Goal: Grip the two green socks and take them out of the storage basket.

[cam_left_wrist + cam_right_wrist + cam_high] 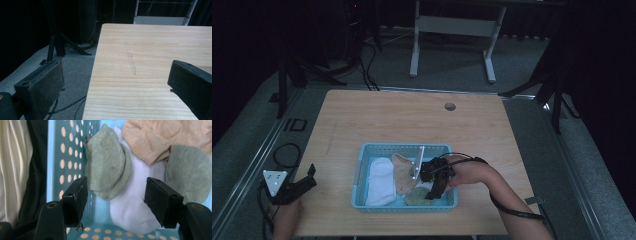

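Note:
A light blue perforated basket (362,165) sits near the table's front edge and holds several socks. In it lie a white sock (379,180), a beige sock (402,170) and a green sock (416,196). My right gripper (433,191) reaches down into the basket's right end. In the right gripper view my right gripper (116,185) is open, and a green sock (107,165) and a white sock (130,207) lie between and beyond its jaws. A beige sock (160,137) and a second green sock (190,172) lie further right. My left gripper (311,176) rests open at the table's front left corner.
The wooden table (150,45) stretches ahead of my left gripper (115,71), with grey floor and black stand legs (57,42) off its left edge. A cable hole (450,106) marks the table's far side. Cream and dark cloth (15,170) lies outside the basket wall (65,152).

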A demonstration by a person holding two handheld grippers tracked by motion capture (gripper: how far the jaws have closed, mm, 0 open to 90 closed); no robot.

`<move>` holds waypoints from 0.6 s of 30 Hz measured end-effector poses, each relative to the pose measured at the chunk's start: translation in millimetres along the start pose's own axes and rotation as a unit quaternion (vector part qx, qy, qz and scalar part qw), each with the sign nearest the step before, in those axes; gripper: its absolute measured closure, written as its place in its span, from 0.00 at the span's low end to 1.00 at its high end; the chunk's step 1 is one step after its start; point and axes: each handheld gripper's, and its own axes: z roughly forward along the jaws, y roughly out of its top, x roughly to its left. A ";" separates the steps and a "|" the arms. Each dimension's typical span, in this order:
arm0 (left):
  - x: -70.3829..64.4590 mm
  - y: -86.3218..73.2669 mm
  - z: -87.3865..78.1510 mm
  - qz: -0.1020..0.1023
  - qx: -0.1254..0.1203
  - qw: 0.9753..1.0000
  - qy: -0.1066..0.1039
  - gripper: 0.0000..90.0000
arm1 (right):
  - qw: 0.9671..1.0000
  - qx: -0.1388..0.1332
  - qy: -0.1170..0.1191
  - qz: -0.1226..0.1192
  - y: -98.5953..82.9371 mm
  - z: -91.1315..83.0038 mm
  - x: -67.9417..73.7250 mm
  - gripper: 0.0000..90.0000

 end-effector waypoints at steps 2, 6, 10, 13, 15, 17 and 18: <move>-0.1 0.0 0.0 0.000 0.000 1.000 0.000 0.00 | 1.000 0.002 -0.001 0.001 1.5 3.3 -1.6 0.39; 0.1 0.0 -0.1 -0.001 -0.001 1.000 -0.001 0.00 | 1.000 0.001 -0.004 0.001 4.3 9.5 -4.6 0.41; 0.0 -0.1 -0.1 -0.001 -0.002 1.000 0.000 0.00 | 1.000 0.005 -0.004 0.004 6.1 13.3 -5.9 0.41; 0.1 -0.2 -0.2 -0.001 -0.002 1.000 -0.001 0.00 | 1.000 0.020 -0.002 0.007 7.0 19.9 -6.5 0.42; 0.0 -0.2 -0.2 -0.001 -0.003 1.000 -0.001 0.00 | 1.000 0.024 0.001 0.008 7.1 22.7 -6.3 0.43; 0.0 -0.2 -0.3 0.000 -0.002 1.000 0.000 0.00 | 1.000 0.026 0.003 0.008 7.1 24.5 -6.2 0.46; 0.0 -0.2 -0.2 -0.001 -0.003 1.000 0.000 0.00 | 1.000 0.026 0.004 0.006 7.1 25.3 -6.1 0.47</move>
